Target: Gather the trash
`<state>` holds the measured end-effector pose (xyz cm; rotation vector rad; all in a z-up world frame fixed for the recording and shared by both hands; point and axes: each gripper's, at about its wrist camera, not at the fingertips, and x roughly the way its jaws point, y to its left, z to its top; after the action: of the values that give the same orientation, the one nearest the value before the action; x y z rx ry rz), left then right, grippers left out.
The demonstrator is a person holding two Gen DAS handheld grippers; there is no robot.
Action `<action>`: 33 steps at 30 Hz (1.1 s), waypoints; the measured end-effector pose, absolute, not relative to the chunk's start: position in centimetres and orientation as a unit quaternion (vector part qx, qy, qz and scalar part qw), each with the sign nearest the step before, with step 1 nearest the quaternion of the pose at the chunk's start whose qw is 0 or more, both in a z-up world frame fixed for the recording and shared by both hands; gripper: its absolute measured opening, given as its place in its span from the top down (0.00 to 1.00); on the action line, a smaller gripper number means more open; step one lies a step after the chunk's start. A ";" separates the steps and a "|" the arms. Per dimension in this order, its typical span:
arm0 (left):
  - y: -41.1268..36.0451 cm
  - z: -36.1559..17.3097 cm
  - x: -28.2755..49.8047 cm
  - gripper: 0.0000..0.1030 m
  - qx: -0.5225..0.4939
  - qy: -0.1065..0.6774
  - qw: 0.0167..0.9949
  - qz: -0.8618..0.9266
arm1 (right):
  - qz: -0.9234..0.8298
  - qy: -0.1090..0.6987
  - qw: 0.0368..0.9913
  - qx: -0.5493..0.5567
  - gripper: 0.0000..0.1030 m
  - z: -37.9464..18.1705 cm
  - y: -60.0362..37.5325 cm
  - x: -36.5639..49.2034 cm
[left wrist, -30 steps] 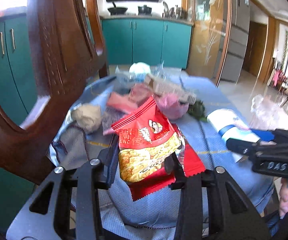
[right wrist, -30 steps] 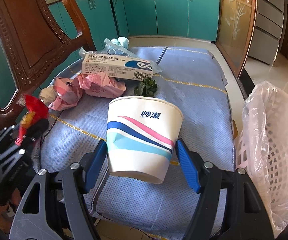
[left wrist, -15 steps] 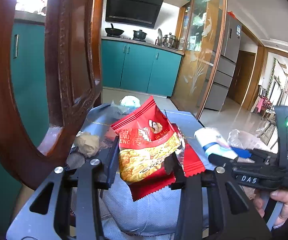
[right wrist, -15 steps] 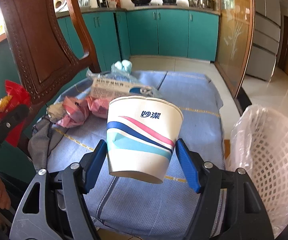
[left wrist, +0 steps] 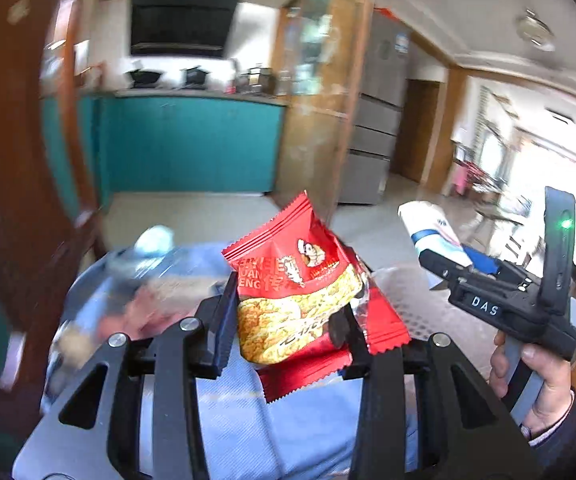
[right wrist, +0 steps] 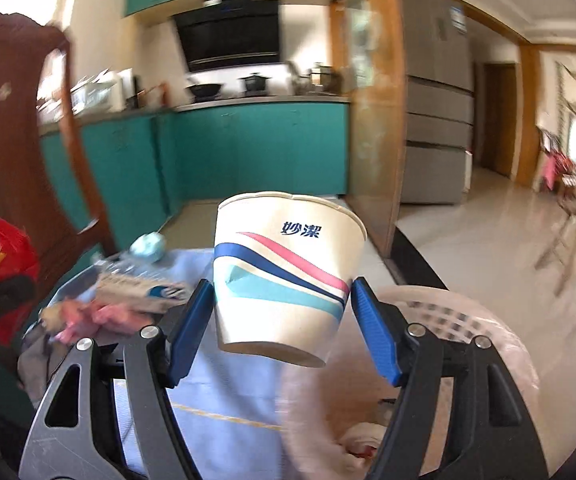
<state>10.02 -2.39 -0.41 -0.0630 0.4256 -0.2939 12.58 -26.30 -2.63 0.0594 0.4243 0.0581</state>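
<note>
My left gripper (left wrist: pixel 284 316) is shut on a red snack packet (left wrist: pixel 299 292) and holds it up above the blue-clothed table (left wrist: pixel 288 420). My right gripper (right wrist: pixel 282 320) is shut on a white paper cup (right wrist: pixel 284 276) with pink and blue stripes, held over the near rim of a white lined trash basket (right wrist: pixel 447 320). The right gripper and its cup also show in the left wrist view (left wrist: pixel 435 232), with the basket (left wrist: pixel 411 300) below. More trash stays on the table: a medicine box (right wrist: pixel 140 288), pink crumpled wrappers (right wrist: pixel 96 316) and a pale blue wad (right wrist: pixel 150 246).
A carved wooden chair back (right wrist: pixel 16 128) stands at the table's left edge. Teal kitchen cabinets (right wrist: pixel 256 148) and a grey fridge (right wrist: pixel 435 128) lie behind. Tiled floor (right wrist: pixel 487 240) runs off to the right.
Both grippers have lifted and tilted up with their loads. The right gripper has swung right so the cup is now over the basket; the left follows toward it.
</note>
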 end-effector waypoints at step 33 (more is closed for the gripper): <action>-12.8 -2.7 13.3 0.61 -0.021 0.199 0.957 -0.213 | -0.031 0.280 0.957 0.069 0.32 -5.8 -34.7 11.5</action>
<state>13.29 -12.79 -2.68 -0.0418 0.4029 -0.4315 11.49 -34.69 -5.76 0.1393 0.5685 -0.0635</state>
